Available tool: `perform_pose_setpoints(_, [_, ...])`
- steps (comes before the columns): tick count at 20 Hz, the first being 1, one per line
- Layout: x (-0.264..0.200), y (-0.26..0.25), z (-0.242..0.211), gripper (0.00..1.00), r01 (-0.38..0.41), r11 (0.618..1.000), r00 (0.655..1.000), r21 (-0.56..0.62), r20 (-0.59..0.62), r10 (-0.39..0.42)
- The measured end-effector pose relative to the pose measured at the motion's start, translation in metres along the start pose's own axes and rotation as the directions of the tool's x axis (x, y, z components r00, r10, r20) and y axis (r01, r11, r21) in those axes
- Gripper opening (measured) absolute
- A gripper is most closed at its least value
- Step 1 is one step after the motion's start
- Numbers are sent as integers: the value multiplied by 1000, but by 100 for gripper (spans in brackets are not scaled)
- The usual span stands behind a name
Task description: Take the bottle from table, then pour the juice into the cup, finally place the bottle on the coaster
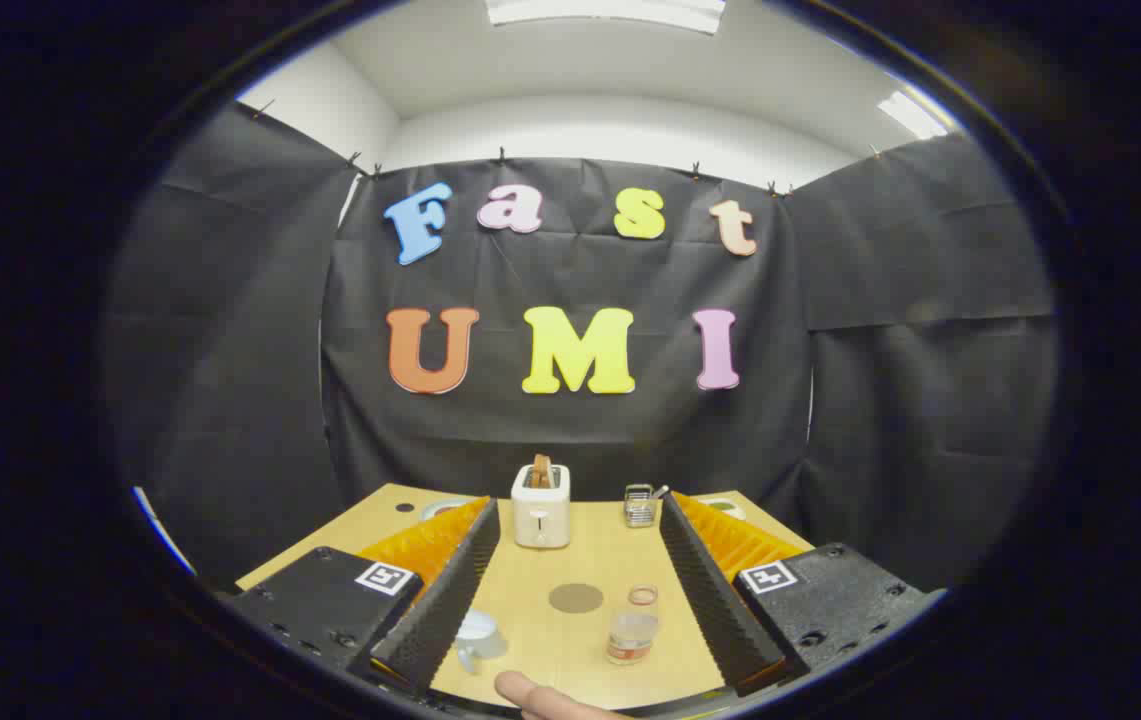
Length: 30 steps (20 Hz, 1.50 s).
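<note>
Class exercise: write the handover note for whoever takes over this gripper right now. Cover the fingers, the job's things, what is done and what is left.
Gripper: fingers open, holding nothing.
Bottle stands upright on the table between the fingers, cap off.
Cup stands by the left finger.
Coaster lies bare beyond both.
Toaster stands further back.
Done: nothing.
Left: grasp bottle, pour into cup, set bottle on coaster.

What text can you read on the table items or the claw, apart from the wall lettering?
No readable words.
Bottle: label band too blurred to read.
Toaster: front mark too small to read.
Claw, open, bottle between its fingers: square coded markers, patterns only, no words.
</note>
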<state>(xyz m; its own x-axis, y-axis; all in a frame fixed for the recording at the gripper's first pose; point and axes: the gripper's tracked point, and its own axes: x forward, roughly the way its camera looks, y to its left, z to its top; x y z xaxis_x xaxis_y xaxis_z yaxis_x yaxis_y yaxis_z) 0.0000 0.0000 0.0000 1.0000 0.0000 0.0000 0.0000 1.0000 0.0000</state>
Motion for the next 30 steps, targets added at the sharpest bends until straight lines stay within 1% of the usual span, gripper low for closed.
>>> perform_pose_setpoints(5, [2,8,-2,100,-10,1000,1000,1,-8,10])
perform_pose_setpoints(11, [1,4,9,100,-1,1000,1000,11,1,1])
perform_pose_setpoints(15, [1,5,8,100,-7,1000,1000,7,-6,7])
perform_pose_setpoints(24, [10,5,-6,100,-10,1000,1000,-1,-5,10])
perform_pose_setpoints(30, [25,-6,-34,100,-13,1000,1000,-8,-20,13])
